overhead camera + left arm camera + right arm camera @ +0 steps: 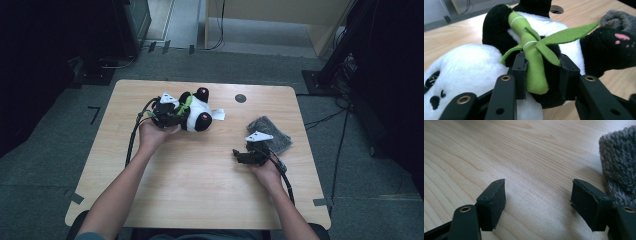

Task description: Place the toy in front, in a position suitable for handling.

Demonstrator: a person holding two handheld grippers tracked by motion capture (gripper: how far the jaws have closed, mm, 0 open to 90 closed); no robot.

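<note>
The right gripper (pixel 537 202) holds its jaws apart over bare table (pixel 499 152), beside grey cloth (pixel 620 162).

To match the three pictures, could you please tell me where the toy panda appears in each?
High view: toy panda lies upper centre, at the left tool.
Left gripper view: it spans the frame, with jaws shut on its middle.
Right gripper view: not in it.
Shared landmark: the grey cloth.

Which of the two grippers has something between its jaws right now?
The left gripper, shut on the panda plush at its green bamboo. The right gripper stands open over bare table.
</note>
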